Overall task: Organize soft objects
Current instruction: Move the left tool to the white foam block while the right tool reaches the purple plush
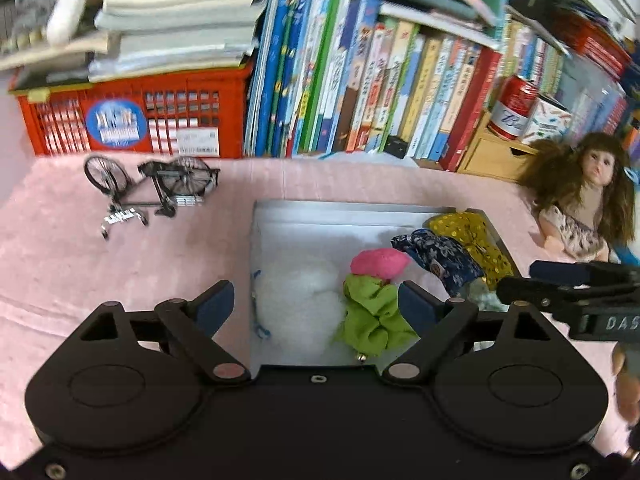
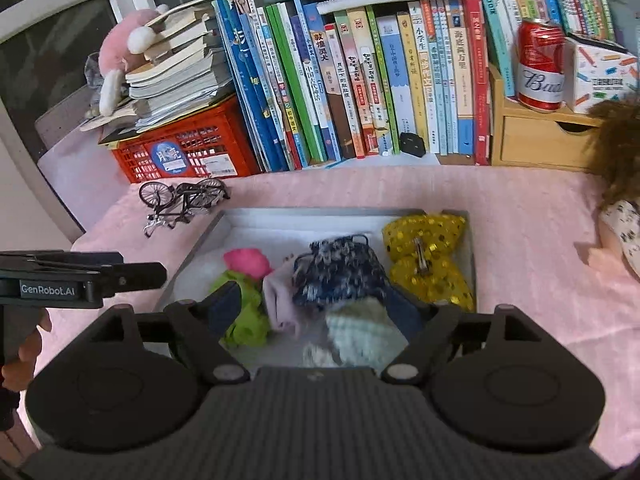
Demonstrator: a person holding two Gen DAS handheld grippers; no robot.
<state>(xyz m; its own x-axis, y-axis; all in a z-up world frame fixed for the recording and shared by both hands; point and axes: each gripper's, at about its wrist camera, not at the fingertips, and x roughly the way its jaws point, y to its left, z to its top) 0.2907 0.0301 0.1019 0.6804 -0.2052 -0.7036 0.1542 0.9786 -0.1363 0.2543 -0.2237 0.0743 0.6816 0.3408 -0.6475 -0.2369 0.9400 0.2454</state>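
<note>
A grey tray [image 1: 340,210] [image 2: 224,220] sits on the pink cloth. In it lie a pink and green soft flower [image 1: 374,304] [image 2: 244,280], white stuffing [image 1: 298,300], a dark blue patterned pouch [image 1: 438,254] [image 2: 340,268], a yellow sequin bow [image 1: 476,236] [image 2: 430,260], a pale pink cloth [image 2: 280,300] and a pale green knit piece [image 2: 360,328]. My left gripper [image 1: 316,304] is open above the tray's near side, over the stuffing and flower. My right gripper [image 2: 316,312] is open over the pouch and knit piece, holding nothing.
A doll [image 1: 580,196] lies right of the tray. A model bicycle [image 1: 152,188] [image 2: 184,200] stands at the left. Behind are a red crate [image 1: 128,120], upright books [image 2: 360,80], a wooden drawer box [image 2: 540,140] with a red can [image 2: 540,68], and a pink plush [image 2: 120,52].
</note>
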